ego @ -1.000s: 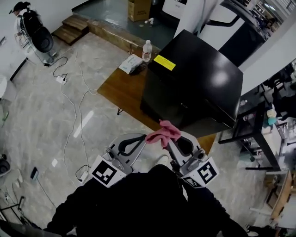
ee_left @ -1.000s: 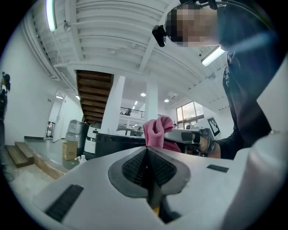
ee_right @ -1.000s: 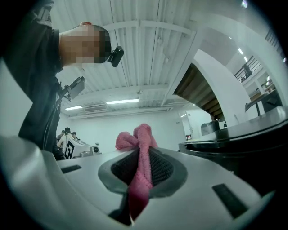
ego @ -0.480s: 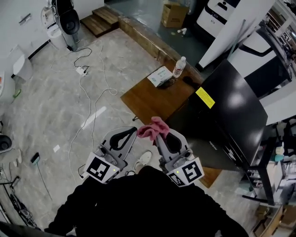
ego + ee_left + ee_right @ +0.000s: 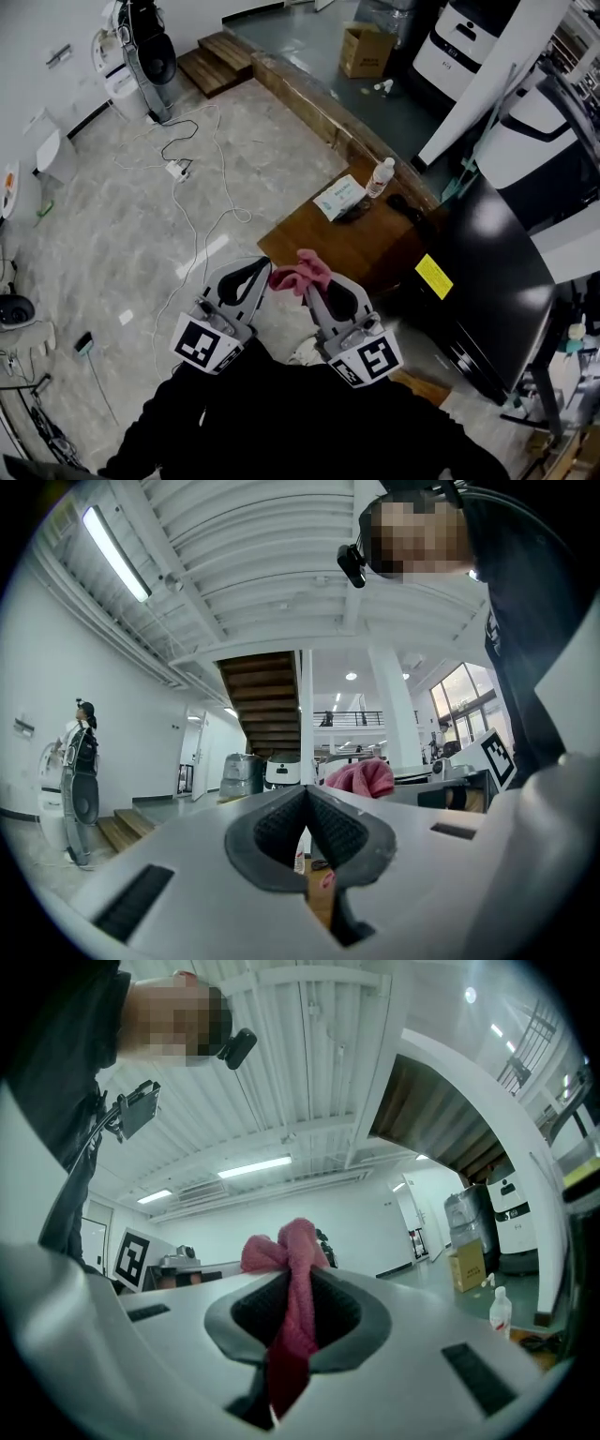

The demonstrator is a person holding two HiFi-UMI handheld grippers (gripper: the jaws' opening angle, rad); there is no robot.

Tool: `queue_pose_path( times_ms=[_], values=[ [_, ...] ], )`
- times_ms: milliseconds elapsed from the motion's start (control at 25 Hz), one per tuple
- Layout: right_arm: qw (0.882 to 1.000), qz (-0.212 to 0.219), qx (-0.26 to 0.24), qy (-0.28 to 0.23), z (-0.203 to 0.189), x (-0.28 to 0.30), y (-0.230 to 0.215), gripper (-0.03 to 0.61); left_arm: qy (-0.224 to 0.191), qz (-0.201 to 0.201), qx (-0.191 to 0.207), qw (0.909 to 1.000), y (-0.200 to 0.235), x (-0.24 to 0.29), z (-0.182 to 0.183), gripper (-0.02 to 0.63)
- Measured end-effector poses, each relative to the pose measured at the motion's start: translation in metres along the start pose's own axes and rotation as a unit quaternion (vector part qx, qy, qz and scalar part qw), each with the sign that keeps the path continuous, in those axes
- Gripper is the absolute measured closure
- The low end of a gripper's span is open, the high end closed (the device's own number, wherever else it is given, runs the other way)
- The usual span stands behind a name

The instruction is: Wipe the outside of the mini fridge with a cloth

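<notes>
The black mini fridge [image 5: 487, 281] stands on the right end of a low wooden table [image 5: 323, 246], a yellow label [image 5: 434, 277] on its top. My right gripper [image 5: 307, 283] is shut on a pink cloth [image 5: 300, 272] that bunches above its jaws; the cloth [image 5: 292, 1283] hangs down between the pads in the right gripper view. My left gripper [image 5: 260, 275] is shut with nothing in it, just left of the cloth. Both are held close to my body, well short of the fridge. In the left gripper view the cloth [image 5: 361, 777] shows beyond the shut jaws.
A water bottle [image 5: 379, 176] and a pack of wipes [image 5: 337, 198] sit on the table's far end. Cables and a power strip [image 5: 177, 169] lie on the marble floor to the left. A cardboard box [image 5: 367, 50] and white machines [image 5: 459, 47] stand at the back.
The view has swung left and the fridge has slid toward the right edge of the head view. Both grippers stay together with the cloth still held in the right one.
</notes>
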State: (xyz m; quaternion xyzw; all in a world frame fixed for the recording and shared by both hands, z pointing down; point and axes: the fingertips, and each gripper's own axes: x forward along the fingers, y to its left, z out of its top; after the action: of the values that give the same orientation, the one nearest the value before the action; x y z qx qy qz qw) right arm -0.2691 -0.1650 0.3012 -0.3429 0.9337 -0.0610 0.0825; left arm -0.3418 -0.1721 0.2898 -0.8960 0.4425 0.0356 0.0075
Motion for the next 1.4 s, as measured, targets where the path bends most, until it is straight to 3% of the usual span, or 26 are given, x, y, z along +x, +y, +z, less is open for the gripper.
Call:
queue_pose_path(
  times_ms=[280, 440, 640, 800, 1000, 1240, 1400],
  values=[
    [0.995, -0.096, 0.015, -0.015, -0.014, 0.078, -0.054, 0.520, -0.003, -0.077, -0.009, 0.9970, 0.088, 0.061, -0.010, 0.607],
    [0.979, -0.196, 0.020, -0.043, -0.009, 0.120, -0.094, 0.520, -0.003, -0.155, -0.020, 0.9877, 0.136, 0.107, -0.012, 0.607],
    [0.939, -0.333, 0.015, -0.089, 0.003, 0.143, -0.140, 0.520, 0.006, -0.273, -0.024, 0.9617, 0.161, 0.160, -0.014, 0.607],
    [0.903, -0.409, 0.010, -0.128, 0.016, 0.133, -0.177, 0.520, 0.001, -0.339, -0.020, 0.9404, 0.151, 0.197, -0.019, 0.607],
    [0.870, -0.464, 0.015, -0.165, 0.031, 0.100, -0.216, 0.520, -0.001, -0.388, -0.016, 0.9215, 0.118, 0.246, -0.017, 0.607],
    [0.833, -0.501, 0.053, -0.228, 0.032, 0.063, -0.266, 0.520, -0.004, -0.413, -0.010, 0.9107, 0.084, 0.301, -0.018, 0.607],
    [0.795, -0.536, 0.067, -0.276, 0.036, 0.040, -0.299, 0.520, 0.001, -0.443, -0.010, 0.8963, 0.057, 0.338, -0.026, 0.607]
  ],
)
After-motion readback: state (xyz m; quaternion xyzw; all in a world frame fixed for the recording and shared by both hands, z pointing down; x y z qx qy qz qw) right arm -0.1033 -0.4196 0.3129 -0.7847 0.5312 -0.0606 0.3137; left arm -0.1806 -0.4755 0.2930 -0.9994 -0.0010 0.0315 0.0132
